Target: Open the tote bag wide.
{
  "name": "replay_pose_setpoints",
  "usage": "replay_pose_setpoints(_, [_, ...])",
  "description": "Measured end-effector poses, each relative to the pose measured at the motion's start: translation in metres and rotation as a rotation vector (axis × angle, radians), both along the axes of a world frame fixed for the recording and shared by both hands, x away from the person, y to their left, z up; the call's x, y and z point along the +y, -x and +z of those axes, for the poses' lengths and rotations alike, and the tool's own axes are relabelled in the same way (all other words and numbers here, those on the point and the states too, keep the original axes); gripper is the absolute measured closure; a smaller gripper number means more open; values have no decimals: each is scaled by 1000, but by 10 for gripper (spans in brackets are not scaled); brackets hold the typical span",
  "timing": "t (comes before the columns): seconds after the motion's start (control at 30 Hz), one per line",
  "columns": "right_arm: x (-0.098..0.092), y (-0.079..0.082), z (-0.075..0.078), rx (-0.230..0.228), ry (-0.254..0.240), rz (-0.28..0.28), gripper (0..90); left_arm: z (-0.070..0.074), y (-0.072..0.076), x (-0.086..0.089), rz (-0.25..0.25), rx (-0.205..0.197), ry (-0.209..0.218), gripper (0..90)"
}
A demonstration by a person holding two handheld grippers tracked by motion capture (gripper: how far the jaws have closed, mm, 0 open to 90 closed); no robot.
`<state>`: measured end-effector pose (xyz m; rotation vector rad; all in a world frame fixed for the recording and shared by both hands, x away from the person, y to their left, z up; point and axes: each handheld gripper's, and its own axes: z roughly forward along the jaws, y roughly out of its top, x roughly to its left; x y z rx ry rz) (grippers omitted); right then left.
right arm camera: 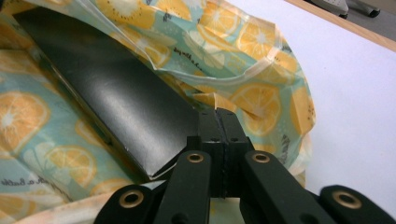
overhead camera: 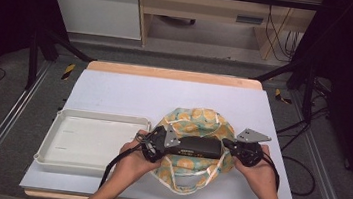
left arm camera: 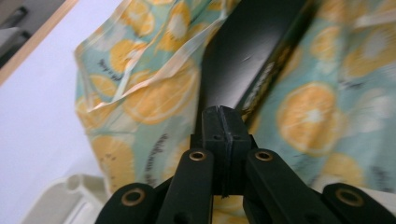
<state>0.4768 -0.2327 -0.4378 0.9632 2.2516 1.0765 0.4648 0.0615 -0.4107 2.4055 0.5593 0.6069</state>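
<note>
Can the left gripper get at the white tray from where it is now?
Probably yes. The left gripper sits shut at the black box's left end, over the orange-print bag. The white tray lies right beside that hand on the table with nothing between.

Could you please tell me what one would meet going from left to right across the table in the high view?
White tray → left gripper → black box held over the orange-print bag → right gripper.
</note>
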Motion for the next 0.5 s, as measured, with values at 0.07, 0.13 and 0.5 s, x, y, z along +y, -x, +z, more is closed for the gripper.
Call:
replay_pose_setpoints(0.07, [-1,1,-2,7,3,2,900,-3,-7,1,24,-1,-10,900])
replay_pose_setpoints(0.13, [-1,1,-4,14,15,3,900,-5,-15,3,45,3,-20,900])
replay_pose_setpoints(0.5, [-1,5,-7,28,27,-11,900,4,-22,11,69,-21,72,900])
